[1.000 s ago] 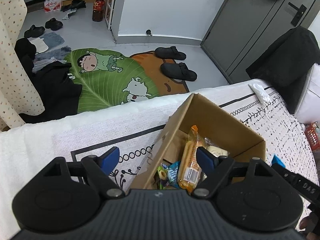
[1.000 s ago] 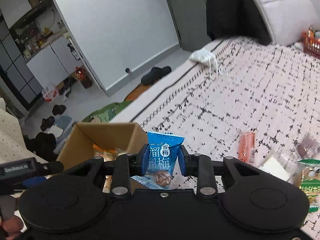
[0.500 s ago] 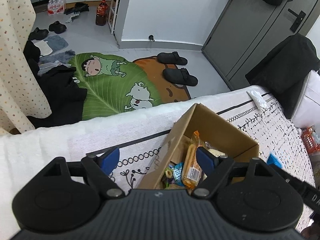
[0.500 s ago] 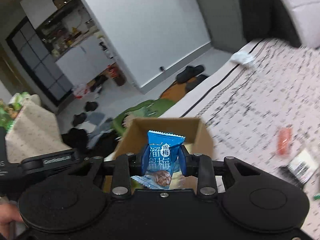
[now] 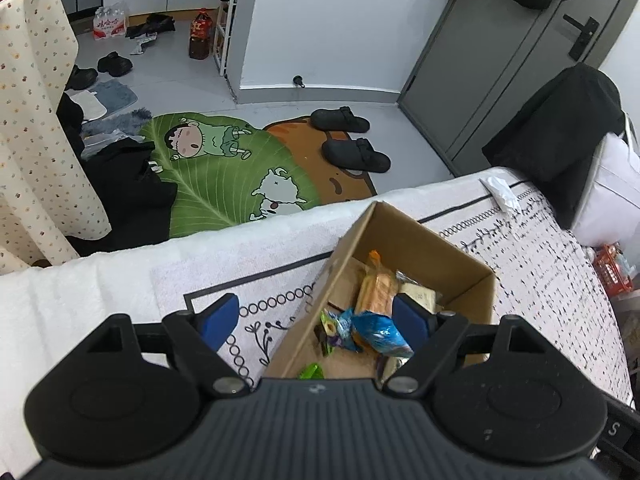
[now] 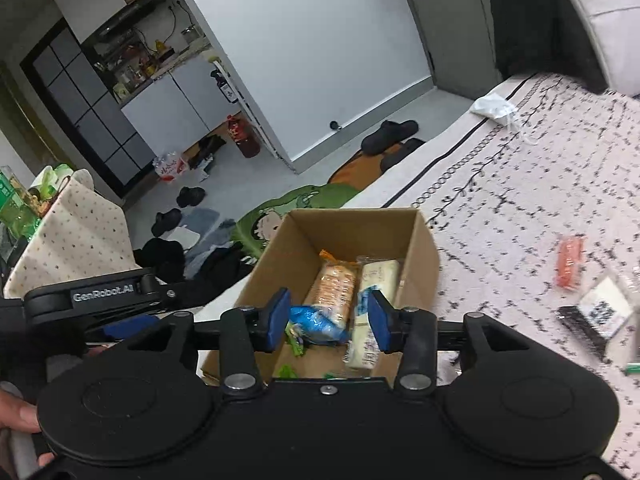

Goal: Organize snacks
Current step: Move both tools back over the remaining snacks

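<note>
Drop step: right gripper point(image 6: 328, 322) jaws opening over cardboard box point(image 6: 424, 240), blue plum packet point(image 6: 316, 322) free inside; left gripper point(image 5: 316, 318) wide, empty; next, likely fetch orange packet point(image 6: 568, 262).

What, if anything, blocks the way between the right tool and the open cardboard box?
Nothing visible. The right tool sits directly over the open cardboard box, jaws opening, and the blue snack packet lies below them inside the box among other snacks. No flap or lid covers the opening.
</note>
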A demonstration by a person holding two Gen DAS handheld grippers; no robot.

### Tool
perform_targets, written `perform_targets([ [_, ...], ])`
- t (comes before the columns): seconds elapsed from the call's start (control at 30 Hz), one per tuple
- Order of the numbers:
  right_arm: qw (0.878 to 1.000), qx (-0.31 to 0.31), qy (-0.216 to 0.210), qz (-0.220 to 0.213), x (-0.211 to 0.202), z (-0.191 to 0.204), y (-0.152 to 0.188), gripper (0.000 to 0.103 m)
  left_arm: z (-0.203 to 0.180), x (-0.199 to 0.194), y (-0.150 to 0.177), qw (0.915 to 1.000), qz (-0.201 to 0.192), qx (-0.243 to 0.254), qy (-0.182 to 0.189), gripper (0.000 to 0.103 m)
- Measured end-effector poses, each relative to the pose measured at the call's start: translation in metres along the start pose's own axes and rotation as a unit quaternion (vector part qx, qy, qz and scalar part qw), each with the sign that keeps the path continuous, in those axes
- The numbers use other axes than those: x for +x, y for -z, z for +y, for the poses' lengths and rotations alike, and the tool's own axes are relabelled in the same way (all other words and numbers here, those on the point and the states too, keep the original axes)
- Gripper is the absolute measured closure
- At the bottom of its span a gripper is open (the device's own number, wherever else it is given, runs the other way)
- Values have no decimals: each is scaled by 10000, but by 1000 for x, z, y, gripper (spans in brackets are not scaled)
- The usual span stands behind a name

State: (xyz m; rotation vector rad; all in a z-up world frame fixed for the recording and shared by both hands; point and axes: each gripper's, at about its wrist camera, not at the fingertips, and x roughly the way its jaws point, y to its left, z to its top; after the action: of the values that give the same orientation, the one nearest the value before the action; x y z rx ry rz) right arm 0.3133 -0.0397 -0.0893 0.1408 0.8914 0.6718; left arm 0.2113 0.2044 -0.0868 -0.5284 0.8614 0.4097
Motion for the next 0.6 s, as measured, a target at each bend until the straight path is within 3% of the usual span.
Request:
perform_targets([
  [0.1, 9998, -101, 140, -135, -12, 0, 0, 51, -6, -9, 3, 10000, -34, 65, 68, 19],
  [0.33, 9975, -179, 558, -392, -44, -13, 1, 36, -25, -29, 13, 9991, -199, 178, 328, 0],
  [0.47, 9960, -113, 753, -462, -64, -33, 4, 25, -38, -34, 22, 9987, -211, 272, 369, 0],
  [0.6, 9945, -16, 939, -471, -79, -54, 10, 20, -55, -40, 31, 9979, -224, 400, 461, 0],
])
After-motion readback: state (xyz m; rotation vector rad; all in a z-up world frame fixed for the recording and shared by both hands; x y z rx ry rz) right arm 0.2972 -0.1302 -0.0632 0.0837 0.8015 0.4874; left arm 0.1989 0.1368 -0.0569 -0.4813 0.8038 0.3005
